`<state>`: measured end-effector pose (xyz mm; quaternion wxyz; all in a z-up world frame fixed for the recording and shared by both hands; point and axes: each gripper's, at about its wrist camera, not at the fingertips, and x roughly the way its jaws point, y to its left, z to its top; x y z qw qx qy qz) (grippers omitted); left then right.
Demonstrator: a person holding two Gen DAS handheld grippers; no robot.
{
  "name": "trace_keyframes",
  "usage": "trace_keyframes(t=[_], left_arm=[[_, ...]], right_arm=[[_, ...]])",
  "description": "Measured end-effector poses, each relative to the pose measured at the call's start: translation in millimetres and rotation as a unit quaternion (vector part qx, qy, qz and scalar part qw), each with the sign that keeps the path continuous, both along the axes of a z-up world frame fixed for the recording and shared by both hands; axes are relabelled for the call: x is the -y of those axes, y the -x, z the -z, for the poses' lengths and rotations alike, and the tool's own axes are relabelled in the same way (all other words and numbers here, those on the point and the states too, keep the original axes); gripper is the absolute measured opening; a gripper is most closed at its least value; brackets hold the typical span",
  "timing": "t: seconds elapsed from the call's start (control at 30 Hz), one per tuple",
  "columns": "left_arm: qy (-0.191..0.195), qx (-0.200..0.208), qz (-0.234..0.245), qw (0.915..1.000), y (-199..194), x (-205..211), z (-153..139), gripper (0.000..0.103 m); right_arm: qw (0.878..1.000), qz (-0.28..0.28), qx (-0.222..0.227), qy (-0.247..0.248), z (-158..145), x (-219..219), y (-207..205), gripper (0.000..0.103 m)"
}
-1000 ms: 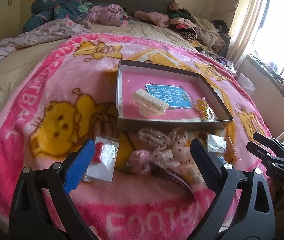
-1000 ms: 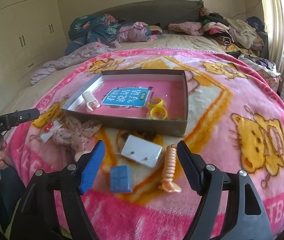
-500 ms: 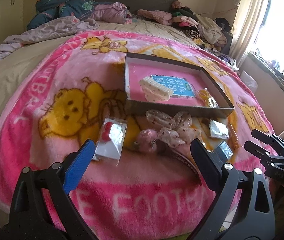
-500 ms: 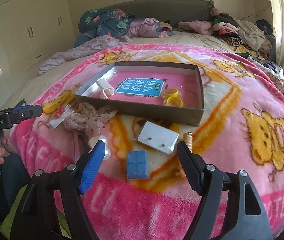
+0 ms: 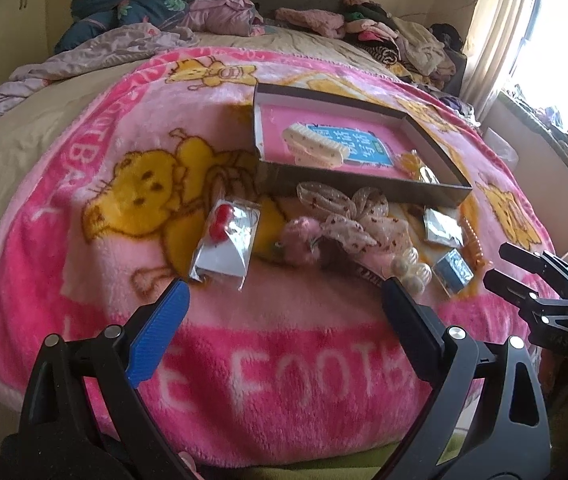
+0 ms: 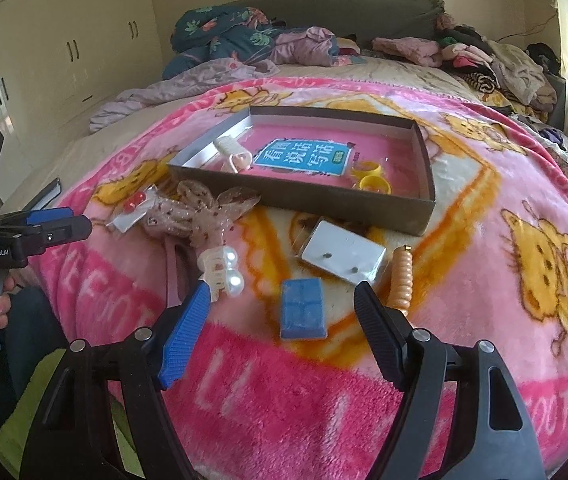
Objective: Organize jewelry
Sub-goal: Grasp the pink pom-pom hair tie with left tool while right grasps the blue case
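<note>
Both sets of jaws stand apart, empty. Between the right gripper (image 6: 280,312) jaws lies a blue block (image 6: 303,309); just beyond, a silver earring card (image 6: 342,254). Beyond the left gripper (image 5: 284,300): a red-bead packet (image 5: 226,238), then the bow clip (image 5: 348,216). Judgement: take one piece at a time, low and square, into the box (image 6: 324,200) farther on. Blanket (image 5: 284,368) reads "FOOT"; the box insert bears Chinese characters; the left gripper body reads "GenRobot.AI".

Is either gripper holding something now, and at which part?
Nothing is held. The left gripper and the right gripper are both open above the blanket.
</note>
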<state>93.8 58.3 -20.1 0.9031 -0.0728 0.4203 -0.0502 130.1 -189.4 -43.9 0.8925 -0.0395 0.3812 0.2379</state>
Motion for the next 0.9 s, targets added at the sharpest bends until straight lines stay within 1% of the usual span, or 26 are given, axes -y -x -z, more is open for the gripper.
trace_keyframes(t=[0.23, 0.43, 0.5, 0.57, 0.6, 0.7, 0.77, 0.9], left_arm=[[-0.01, -0.01, 0.008, 0.9999, -2, 8, 11, 0.088], [-0.026, -0.018, 0.018, 0.9993, -13, 16, 22, 0.088], [-0.031, -0.021, 0.018, 0.9991, -18, 17, 25, 0.085], [-0.035, -0.025, 0.02, 0.9989, -25, 16, 27, 0.077], [-0.036, -0.026, 0.02, 0.9988, -28, 16, 28, 0.076], [-0.043, -0.03, 0.024, 0.9983, -39, 16, 30, 0.065], [-0.042, -0.036, 0.026, 0.9982, -46, 15, 32, 0.055], [-0.031, -0.039, 0.031, 0.9983, -58, 13, 33, 0.048]], right_arm=[[1.0, -0.005, -0.012, 0.009, 15, 0, 0, 0.072], [1.0, -0.008, -0.021, 0.017, 29, -1, -4, 0.072], [1.0, -0.01, -0.023, 0.017, 32, -1, -5, 0.072], [1.0, -0.012, -0.023, 0.017, 34, -1, -7, 0.071], [1.0, -0.012, -0.023, 0.017, 36, -1, -9, 0.071], [1.0, -0.011, -0.024, 0.016, 39, -1, -11, 0.071], [1.0, -0.01, -0.027, 0.013, 41, 0, -13, 0.071], [0.999, -0.01, -0.029, 0.011, 44, 1, -16, 0.07]])
